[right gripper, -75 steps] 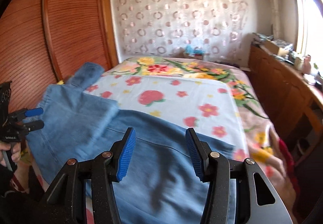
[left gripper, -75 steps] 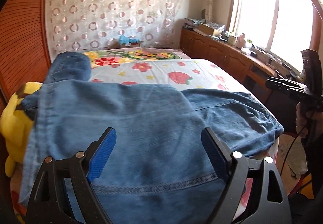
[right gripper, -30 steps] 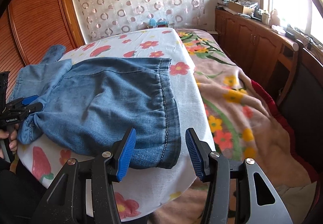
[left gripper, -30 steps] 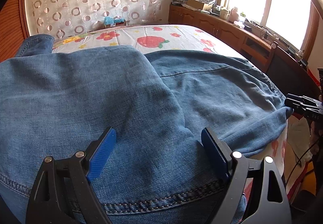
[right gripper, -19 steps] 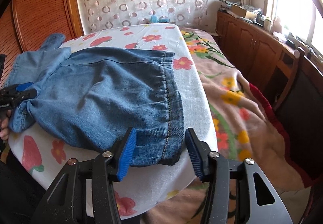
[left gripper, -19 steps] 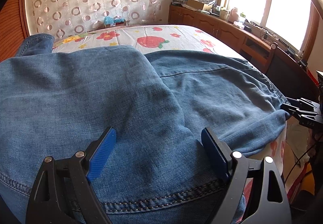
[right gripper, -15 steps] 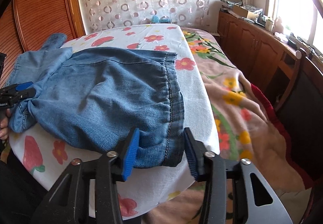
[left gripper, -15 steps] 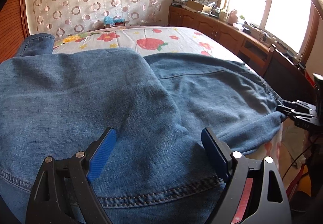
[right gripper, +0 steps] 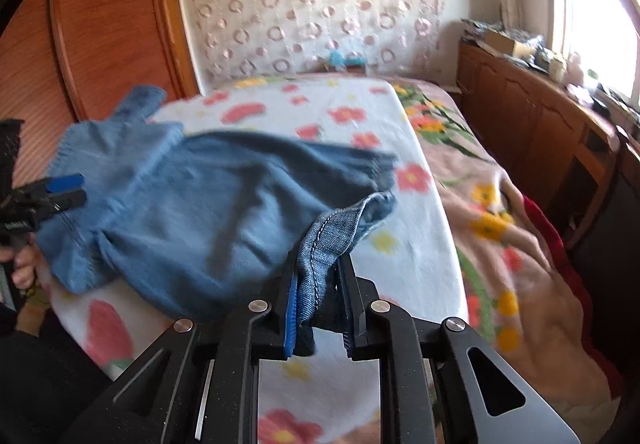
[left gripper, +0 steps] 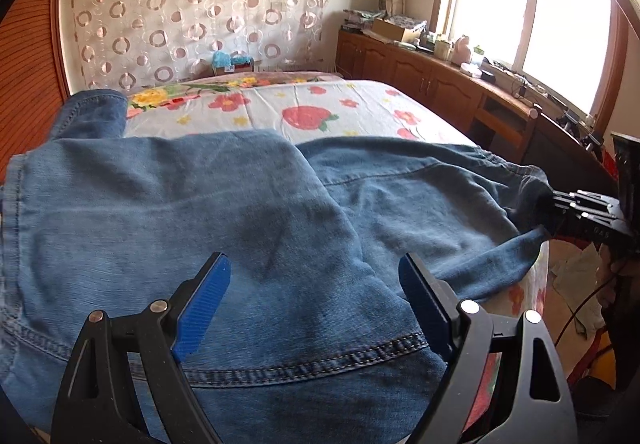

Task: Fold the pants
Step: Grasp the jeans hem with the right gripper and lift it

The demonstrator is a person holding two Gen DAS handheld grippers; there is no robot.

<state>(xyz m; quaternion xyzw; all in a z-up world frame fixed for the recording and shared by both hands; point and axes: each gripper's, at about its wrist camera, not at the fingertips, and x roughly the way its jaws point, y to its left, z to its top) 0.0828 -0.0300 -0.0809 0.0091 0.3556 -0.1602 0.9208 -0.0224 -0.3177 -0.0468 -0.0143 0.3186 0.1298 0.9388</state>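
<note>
One pair of blue denim pants (left gripper: 224, 212) lies across the near end of the bed (left gripper: 320, 104), soft and rumpled, the cloth washed pale in patches and darker along the folds. A doubled line of heavy stitching runs along the hem closest to the left gripper (left gripper: 314, 300), and a gathered, elasticated band edges the far side by the right gripper (right gripper: 318, 288).

The left gripper has its two black arms spread wide, the ribbed blue pads (left gripper: 202, 306) apart with denim lying under them, gripping nothing. The right gripper is clenched on a bunched corner of the pants, a stitched edge pinched between its pads and lifted off the sheet; the fabric behind it is smeared with blur in the right wrist view.

The bed wears a white sheet printed with red strawberries and flowers, over a pinkish floral blanket (right gripper: 520, 212). Behind it hangs a sheer curtain (left gripper: 200, 4) patterned with rings. A ribbed wooden wardrobe (right gripper: 104, 44) stands on one side, a low wooden cabinet (left gripper: 432, 84) with clutter under two bright window panes on the other.
</note>
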